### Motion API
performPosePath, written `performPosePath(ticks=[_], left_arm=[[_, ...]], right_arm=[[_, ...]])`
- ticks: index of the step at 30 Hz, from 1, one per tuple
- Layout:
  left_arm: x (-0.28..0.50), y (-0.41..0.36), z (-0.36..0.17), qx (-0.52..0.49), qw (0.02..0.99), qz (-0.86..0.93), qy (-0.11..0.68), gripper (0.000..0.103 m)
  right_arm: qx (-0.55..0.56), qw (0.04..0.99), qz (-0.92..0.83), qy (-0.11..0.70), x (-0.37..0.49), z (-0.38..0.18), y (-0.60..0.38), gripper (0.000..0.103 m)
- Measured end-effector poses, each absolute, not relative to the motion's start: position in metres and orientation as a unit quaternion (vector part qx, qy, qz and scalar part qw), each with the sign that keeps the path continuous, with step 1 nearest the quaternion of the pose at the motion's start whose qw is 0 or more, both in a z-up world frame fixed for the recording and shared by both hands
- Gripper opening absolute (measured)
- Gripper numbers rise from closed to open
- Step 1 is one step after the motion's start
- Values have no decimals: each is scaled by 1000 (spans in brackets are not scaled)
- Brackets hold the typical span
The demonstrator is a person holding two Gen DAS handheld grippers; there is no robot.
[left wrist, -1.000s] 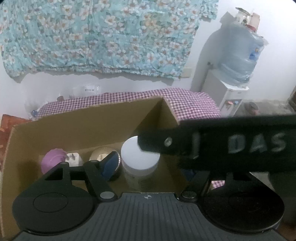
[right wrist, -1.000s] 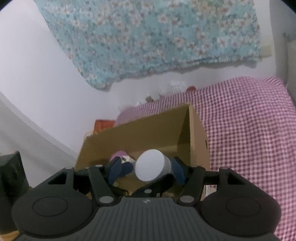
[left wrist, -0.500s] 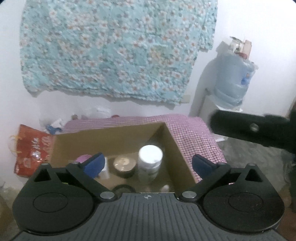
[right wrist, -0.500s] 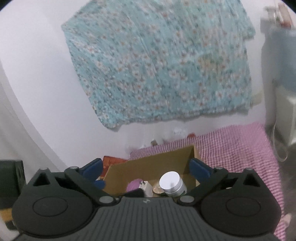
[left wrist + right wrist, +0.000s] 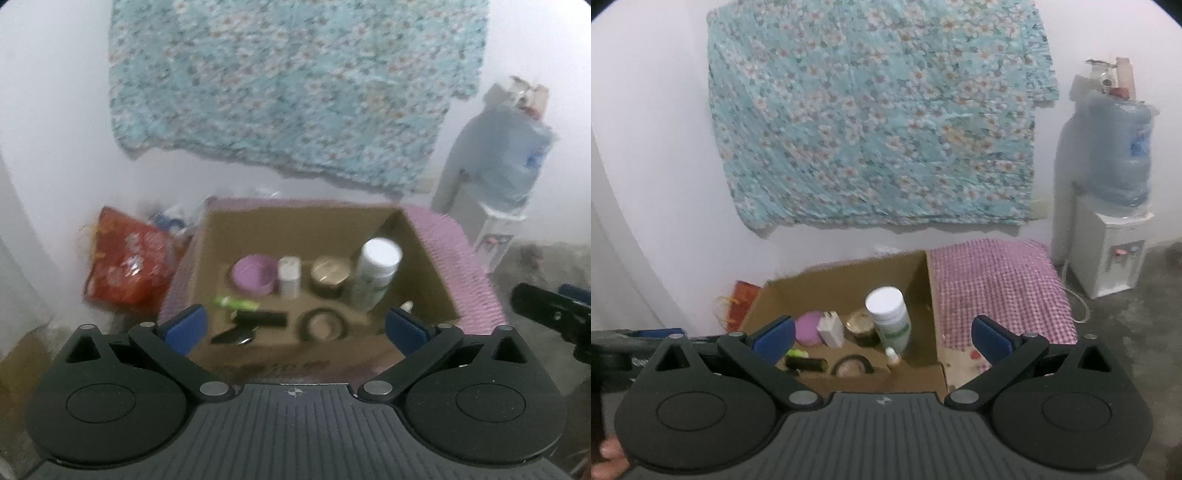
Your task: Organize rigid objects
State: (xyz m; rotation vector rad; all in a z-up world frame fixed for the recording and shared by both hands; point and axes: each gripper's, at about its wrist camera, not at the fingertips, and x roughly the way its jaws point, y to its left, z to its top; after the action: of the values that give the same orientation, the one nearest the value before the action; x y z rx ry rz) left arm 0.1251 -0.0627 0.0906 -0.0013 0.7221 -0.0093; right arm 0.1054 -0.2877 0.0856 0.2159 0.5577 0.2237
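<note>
Progress: judging by how things lie, I think the sorting is nearly or fully done; every small item I can see already sits inside the cardboard box [image 5: 846,280], and I see nothing loose on the checked cloth [image 5: 997,280] beside it.
Left: possibly nothing; anything outside these views I cannot tell.
My left gripper [image 5: 295,325]: jaws spread wide, nothing between them, held back from the box.
My right gripper [image 5: 882,334]: likewise wide open and empty.
Box position: at 12 o'clock from both grippers, on the cloth.
Count, back row: one purple bowl [image 5: 255,275], one small white block [image 5: 289,275], one gold-lidded tin [image 5: 330,277], one white-capped bottle [image 5: 888,317] at the 3 o'clock end.
Count, front row: one green tube [image 5: 236,302], one dark elongated item [image 5: 255,321], one tape-like ring [image 5: 323,325], one tiny dropper bottle [image 5: 892,356].
Total: eight items.
</note>
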Motion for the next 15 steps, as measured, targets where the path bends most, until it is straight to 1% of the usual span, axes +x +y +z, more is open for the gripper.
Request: performPosePath(ticks=[5,10,15], left_arm=[[116,-55,85,20,934,26,356,103],[114,-47,80,-2,929,14,370,103],[109,-44,74,-11,931,2,364,103]], right_arm=[[66,958,54,274,95,82,-265,103],[33,964,11,262,89,83,-249,103],[-12,970,-14,244,81,86,-235,103]])
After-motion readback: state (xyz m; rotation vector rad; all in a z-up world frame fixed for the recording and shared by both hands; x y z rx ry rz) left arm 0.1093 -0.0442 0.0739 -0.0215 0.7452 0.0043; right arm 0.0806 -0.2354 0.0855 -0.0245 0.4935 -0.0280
